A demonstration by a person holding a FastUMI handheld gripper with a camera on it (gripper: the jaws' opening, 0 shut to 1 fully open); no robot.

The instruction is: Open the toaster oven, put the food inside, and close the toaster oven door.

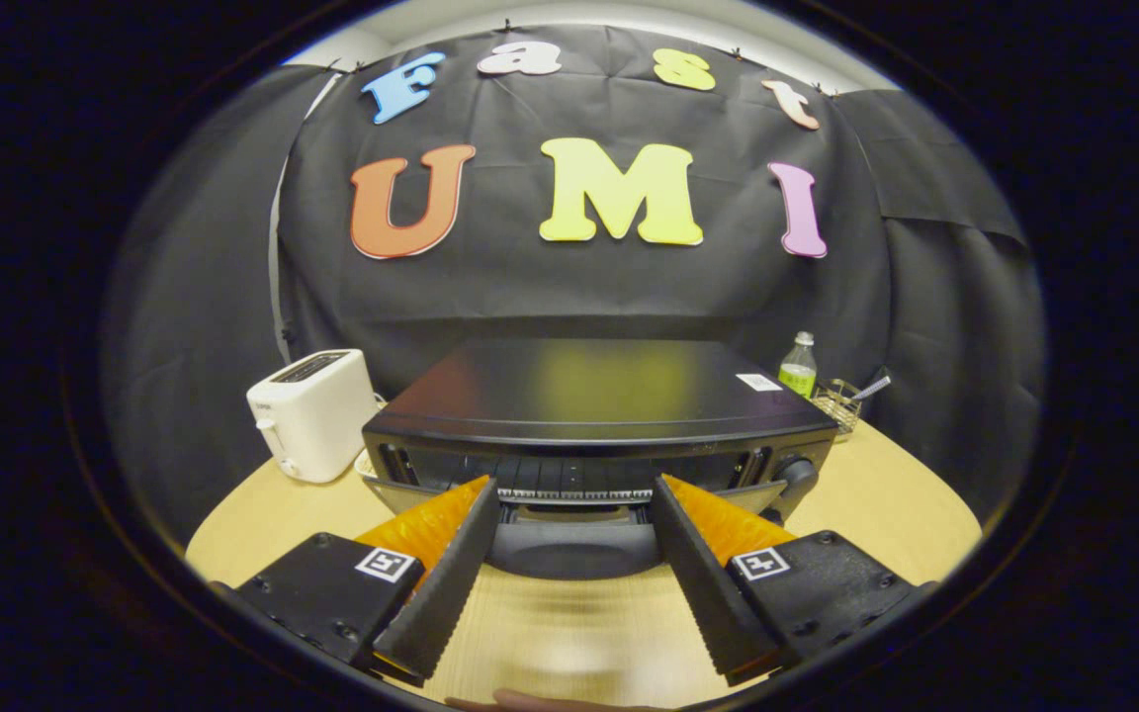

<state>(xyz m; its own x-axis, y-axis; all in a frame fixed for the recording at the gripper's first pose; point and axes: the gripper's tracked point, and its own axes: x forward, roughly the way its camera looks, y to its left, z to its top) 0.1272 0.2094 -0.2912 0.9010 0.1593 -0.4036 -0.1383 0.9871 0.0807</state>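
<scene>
My gripper [574, 494] hangs spread wide before the toaster oven [599, 420], its fingers holding nothing.

The fingers [451, 574] are black, saw-toothed wedges backed with orange. Just beyond their tips sits the boxy, glossy black oven on a pale wooden table [906, 504], its door [574, 544] folded down between them (dark and smooth). A white plastic toaster [312, 413] stands beside it; a clear bottle [798, 366] and wire basket [836, 400] behind.

Gripper [574, 485] fingers spread apart, bare table [550, 633] between; toaster oven [599, 415] blocks centre frame, white toaster [312, 413] centre left, bottle [799, 366] and basket [836, 403] centre right.
</scene>
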